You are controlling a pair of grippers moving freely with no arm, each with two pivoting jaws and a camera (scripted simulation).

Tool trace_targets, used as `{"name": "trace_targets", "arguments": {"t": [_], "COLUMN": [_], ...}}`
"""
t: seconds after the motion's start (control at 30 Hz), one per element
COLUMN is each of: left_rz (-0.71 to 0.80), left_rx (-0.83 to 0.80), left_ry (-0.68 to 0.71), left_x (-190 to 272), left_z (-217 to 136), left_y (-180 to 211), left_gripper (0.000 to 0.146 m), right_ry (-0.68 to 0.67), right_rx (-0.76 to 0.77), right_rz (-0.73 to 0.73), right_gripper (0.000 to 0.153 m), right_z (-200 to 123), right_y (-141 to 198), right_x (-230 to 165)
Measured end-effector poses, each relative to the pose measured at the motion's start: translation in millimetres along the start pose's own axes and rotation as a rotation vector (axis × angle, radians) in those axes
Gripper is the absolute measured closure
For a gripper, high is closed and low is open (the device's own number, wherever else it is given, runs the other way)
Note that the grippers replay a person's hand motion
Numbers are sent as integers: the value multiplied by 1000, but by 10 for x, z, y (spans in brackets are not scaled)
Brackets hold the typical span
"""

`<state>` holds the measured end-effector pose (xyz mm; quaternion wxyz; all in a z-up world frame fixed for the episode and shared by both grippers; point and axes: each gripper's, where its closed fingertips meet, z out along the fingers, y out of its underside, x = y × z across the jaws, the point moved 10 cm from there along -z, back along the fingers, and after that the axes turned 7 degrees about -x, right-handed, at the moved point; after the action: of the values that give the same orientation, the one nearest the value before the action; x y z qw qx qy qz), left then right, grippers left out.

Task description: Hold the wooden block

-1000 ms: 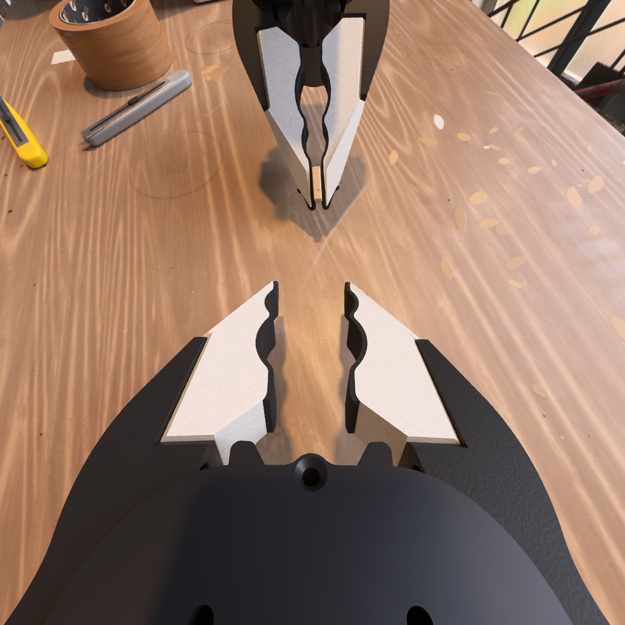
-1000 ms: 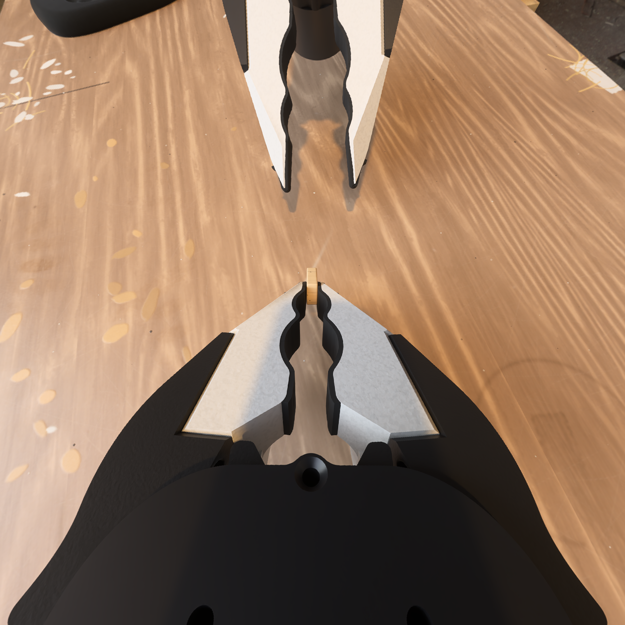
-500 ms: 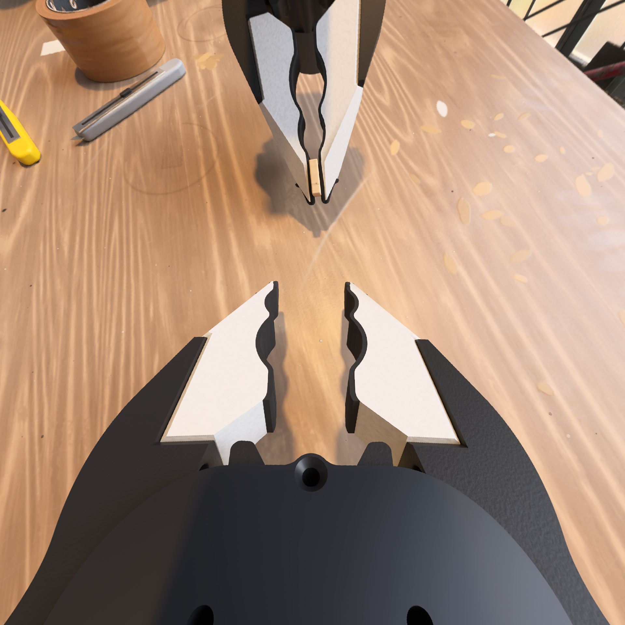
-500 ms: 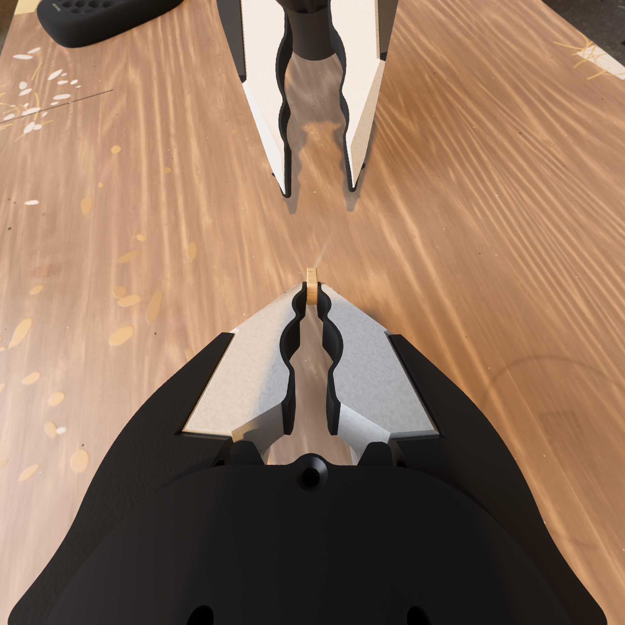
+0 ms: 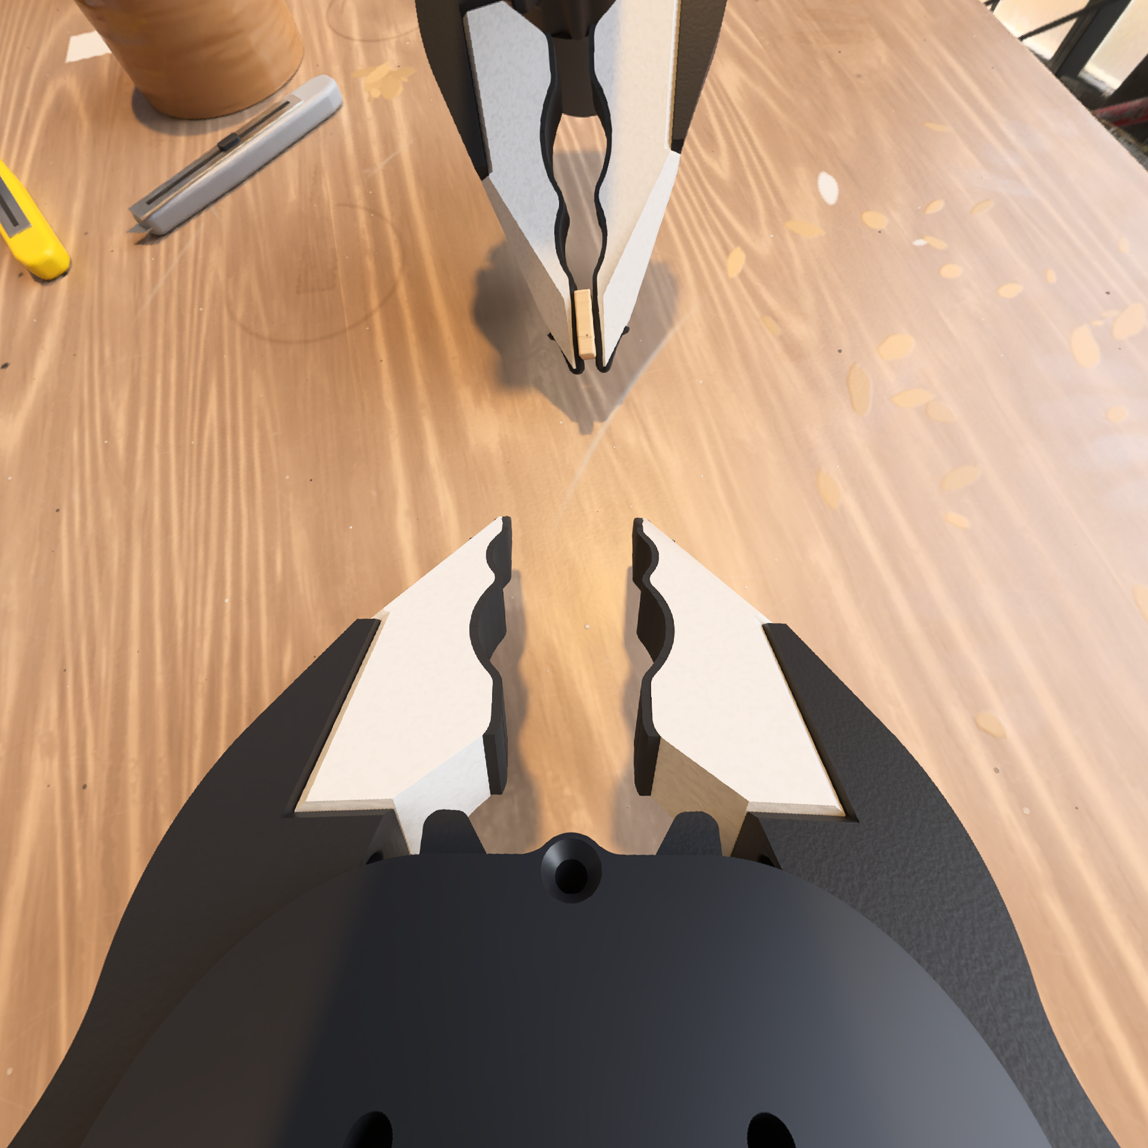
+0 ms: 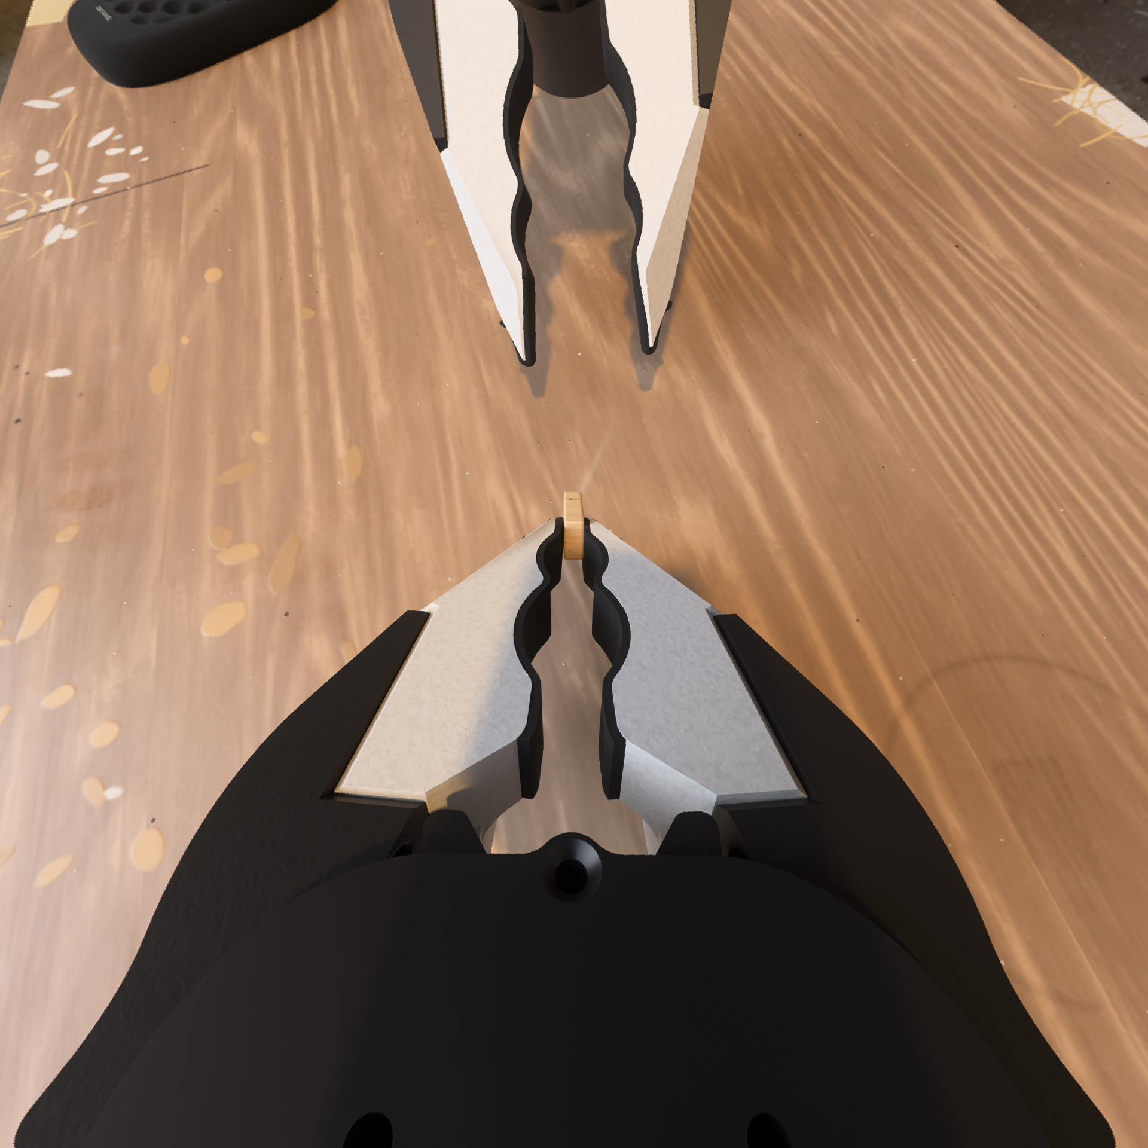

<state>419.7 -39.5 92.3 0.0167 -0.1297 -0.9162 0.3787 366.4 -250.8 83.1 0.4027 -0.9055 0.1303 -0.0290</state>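
Observation:
The wooden block (image 6: 572, 525) is a small thin light-wood piece pinched upright between the tips of my right gripper (image 6: 572, 523), a little above the table. It also shows in the left wrist view (image 5: 583, 323), held in the right gripper (image 5: 587, 366) that faces my left one. My left gripper (image 5: 570, 522) is open and empty, tips a short way from the block. It shows opposite in the right wrist view (image 6: 587, 354).
A wooden table (image 5: 186, 497) lies under both grippers. A brown tape roll (image 5: 199, 50), a grey utility knife (image 5: 236, 155) and a yellow knife (image 5: 31, 230) lie at the far left. A black perforated object (image 6: 199, 31) lies at the right view's top left. Pale flecks (image 5: 901, 348) dot the table.
The right gripper with the block has risen slightly off the table; the views have shifted a little, and the tape roll has slid toward the frame's top. The left jaws stay open.

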Motion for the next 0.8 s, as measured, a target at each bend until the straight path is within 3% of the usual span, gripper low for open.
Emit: {"name": "trace_targets", "arguments": {"t": [0.8], "left_rz": [-15], "left_rx": [-16], "left_ry": [14], "left_x": [-21], "left_z": [-15], "left_y": [-31], "left_gripper": [107], "right_ry": [11], "right_rx": [-1], "right_rz": [-14], "right_gripper": [148], "right_z": [7], "right_y": [-8], "right_x": [-13]}}
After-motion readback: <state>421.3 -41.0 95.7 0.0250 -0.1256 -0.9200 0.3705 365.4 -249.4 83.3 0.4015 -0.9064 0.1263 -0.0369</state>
